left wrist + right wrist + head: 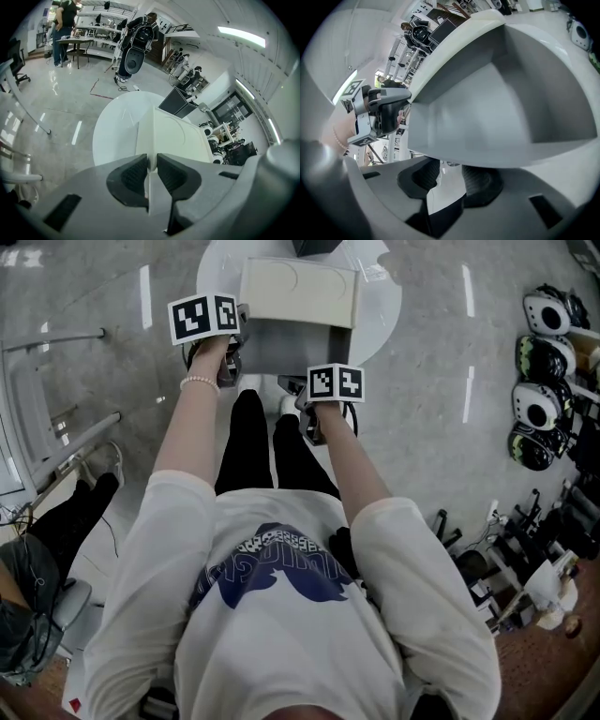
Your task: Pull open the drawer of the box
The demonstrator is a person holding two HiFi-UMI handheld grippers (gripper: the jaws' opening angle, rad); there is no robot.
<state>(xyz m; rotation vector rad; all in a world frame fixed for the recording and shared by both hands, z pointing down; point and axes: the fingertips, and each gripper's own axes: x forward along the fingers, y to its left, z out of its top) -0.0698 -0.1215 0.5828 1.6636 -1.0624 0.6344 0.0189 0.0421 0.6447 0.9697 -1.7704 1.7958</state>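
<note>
Low in the head view, a seated person in a white T-shirt (281, 615) and black trousers (253, 446) reaches both forearms (192, 427) up the frame toward a box. A bead bracelet (200, 382) circles the left wrist. At centre right, the right gripper (446, 171) stands with its jaws apart, clamping nothing. In the right gripper view, the front rim of the drawer (281, 348) lies just above the jaw tips, and its grey inside fills the upper right. At upper centre-left of the head view, the left gripper (151, 161) is clamped on a thin white edge of the box (298, 289), a dark pad pressed to each side. The drawer stands pulled out of the cream box toward the person, between the two grippers. Box and drawer rest on a round white table (382, 310) at top centre. Beyond it spreads a glossy grey floor (450, 427), with a row of black-and-white helmet-like objects (542, 381) along the right edge.
</note>
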